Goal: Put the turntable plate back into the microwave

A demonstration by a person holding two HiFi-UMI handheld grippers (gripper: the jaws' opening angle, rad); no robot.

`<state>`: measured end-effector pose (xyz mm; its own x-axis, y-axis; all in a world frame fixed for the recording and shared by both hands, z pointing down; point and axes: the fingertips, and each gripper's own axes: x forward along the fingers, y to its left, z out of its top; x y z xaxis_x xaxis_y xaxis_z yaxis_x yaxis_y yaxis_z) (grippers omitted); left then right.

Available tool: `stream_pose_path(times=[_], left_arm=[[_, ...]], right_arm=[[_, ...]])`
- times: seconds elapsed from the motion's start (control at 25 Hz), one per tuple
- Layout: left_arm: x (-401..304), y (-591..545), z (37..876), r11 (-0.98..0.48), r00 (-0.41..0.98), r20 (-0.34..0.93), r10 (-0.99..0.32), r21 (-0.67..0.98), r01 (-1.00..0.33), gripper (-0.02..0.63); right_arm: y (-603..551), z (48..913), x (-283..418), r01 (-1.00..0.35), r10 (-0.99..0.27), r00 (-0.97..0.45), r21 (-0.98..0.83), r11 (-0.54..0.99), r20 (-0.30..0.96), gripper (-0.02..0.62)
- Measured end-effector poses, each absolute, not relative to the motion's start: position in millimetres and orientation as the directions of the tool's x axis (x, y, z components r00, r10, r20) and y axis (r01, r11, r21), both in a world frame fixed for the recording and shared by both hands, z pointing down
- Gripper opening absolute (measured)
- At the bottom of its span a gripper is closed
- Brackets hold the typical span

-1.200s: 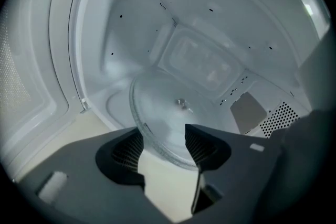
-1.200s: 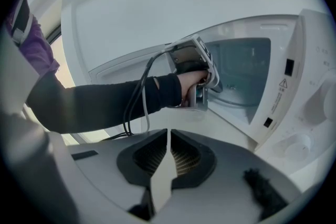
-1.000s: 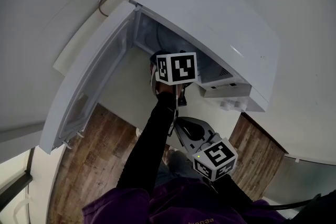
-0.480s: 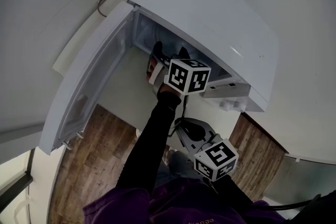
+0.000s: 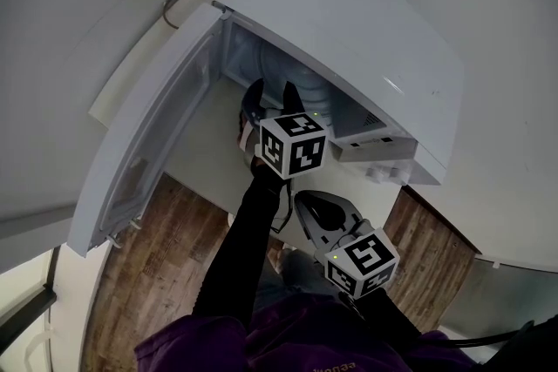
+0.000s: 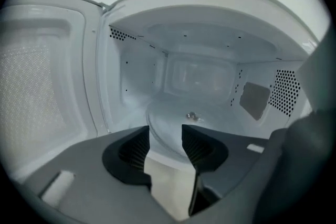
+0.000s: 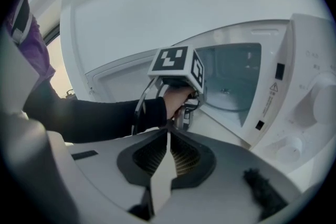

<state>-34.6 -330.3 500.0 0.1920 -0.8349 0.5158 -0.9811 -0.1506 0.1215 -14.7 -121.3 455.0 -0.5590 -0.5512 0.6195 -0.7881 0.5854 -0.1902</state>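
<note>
The white microwave (image 5: 349, 30) stands with its door (image 5: 148, 144) swung open to the left. The clear glass turntable plate (image 6: 168, 115) lies flat on the cavity floor, with a small hub (image 6: 192, 116) showing at its middle. It also shows through the opening in the right gripper view as the plate (image 7: 226, 99). My left gripper (image 6: 165, 134) hovers at the cavity mouth (image 5: 270, 96). Its jaws are apart and closing, with nothing between them. My right gripper (image 7: 168, 136) is shut and empty. It is held back below the microwave (image 5: 307, 203).
The door's inner face (image 6: 37, 86) fills the left of the left gripper view. The control panel with its knobs (image 7: 310, 107) is at the microwave's right. A cable (image 5: 179, 0) runs behind the microwave on the white counter (image 5: 209, 161). Wood floor (image 5: 148, 274) lies below.
The left gripper has rolled and drawn back a little from the cavity, its marker cube now lower in the head view and its jaws showing. The right gripper has stayed put.
</note>
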Motion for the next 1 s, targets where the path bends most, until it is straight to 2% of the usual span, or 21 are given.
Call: stream_pose_path(times=[0.12,0.2,0.24,0.6,1.0], left_arm=[[-42,-320,493,-0.143,0.197,0.485,-0.852,0.147,-0.979,0.126],[-46,-312,489,-0.137,0.202,0.478,-0.855,0.169,-0.976,0.022],[-48,-308,487,-0.138,0.211,0.476,-0.854,0.184,-0.973,0.009],[-50,-255,463,-0.221,0.345,0.478,-0.808,0.298,-0.929,0.009],[-76,-210,389,-0.268,0.370,0.333,-0.867,0.315,-0.911,0.008]], right_arm=[[-126,451,-12,-0.796,-0.570,-0.550,-0.176,0.579,0.611,0.011],[-129,447,-12,-0.799,-0.583,-0.546,-0.165,0.578,0.602,0.011],[-131,445,-11,-0.801,-0.591,-0.543,-0.158,0.577,0.596,0.011],[-148,417,-8,-0.813,-0.661,-0.539,-0.117,0.570,0.522,0.011],[-165,359,-12,-0.817,-0.750,-0.557,-0.074,0.572,0.358,0.009]])
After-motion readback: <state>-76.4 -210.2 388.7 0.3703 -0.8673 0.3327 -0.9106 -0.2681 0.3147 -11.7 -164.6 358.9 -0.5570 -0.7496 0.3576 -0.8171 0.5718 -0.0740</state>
